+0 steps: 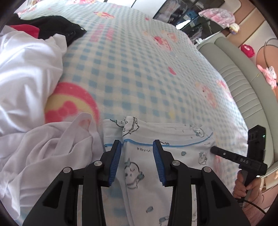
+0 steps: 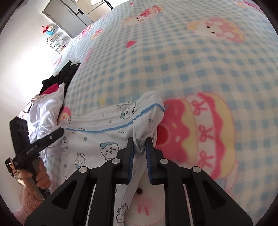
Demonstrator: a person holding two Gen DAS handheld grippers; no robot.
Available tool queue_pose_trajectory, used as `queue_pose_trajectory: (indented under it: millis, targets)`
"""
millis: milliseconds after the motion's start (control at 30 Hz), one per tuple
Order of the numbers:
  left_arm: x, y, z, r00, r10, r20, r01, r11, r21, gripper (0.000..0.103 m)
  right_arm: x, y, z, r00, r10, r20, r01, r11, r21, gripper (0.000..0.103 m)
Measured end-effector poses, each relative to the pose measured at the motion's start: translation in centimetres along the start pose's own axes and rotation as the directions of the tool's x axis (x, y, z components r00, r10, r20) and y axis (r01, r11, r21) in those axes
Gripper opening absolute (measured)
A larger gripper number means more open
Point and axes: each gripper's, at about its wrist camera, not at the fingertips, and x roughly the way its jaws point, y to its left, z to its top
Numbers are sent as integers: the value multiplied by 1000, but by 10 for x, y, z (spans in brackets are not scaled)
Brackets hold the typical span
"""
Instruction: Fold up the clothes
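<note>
A white garment with cartoon prints and blue piping (image 1: 166,139) lies on the checked blanket (image 1: 132,69). My left gripper (image 1: 137,147) is open, its jaws hovering over the garment's piped edge. My right gripper (image 2: 140,144) is shut on a bunched fold of the same garment (image 2: 107,139) near its right corner. The right gripper also shows in the left wrist view (image 1: 212,149) at the garment's right edge. The left gripper shows in the right wrist view (image 2: 60,132) at the garment's left edge.
A pile of white clothes (image 1: 26,78) with black and red garments (image 1: 57,26) lies left on the bed. A pale padded bed edge (image 1: 243,83) runs along the right. Shelves and plush toys (image 1: 217,15) stand beyond.
</note>
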Motion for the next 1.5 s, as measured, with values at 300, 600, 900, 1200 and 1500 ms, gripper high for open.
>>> queue_pose_trajectory:
  millis: [300,600,900,1200,1500]
  targets:
    - [-20,-3,1,997,44,64,-45,999,12,1,1,8,6,999,41,17,-41,999,-31,11]
    - [14,29,-3,994,94,-60,-96,995,-40,5,28,-13,3,999,-16,-47,18,1000,25,12]
    - [-23,16,-4,993,105,47,-105,994,-8,12,-17,-34,14,999,24,39,-27,997,73,24]
    - [17,-5,14,996,86,-26,-84,994,66,16,32,3,20,994,-54,-99,47,997,-68,24]
    - [-2,-42,1,997,-44,-66,50,994,99,17,-17,-15,6,999,-17,51,15,999,46,27]
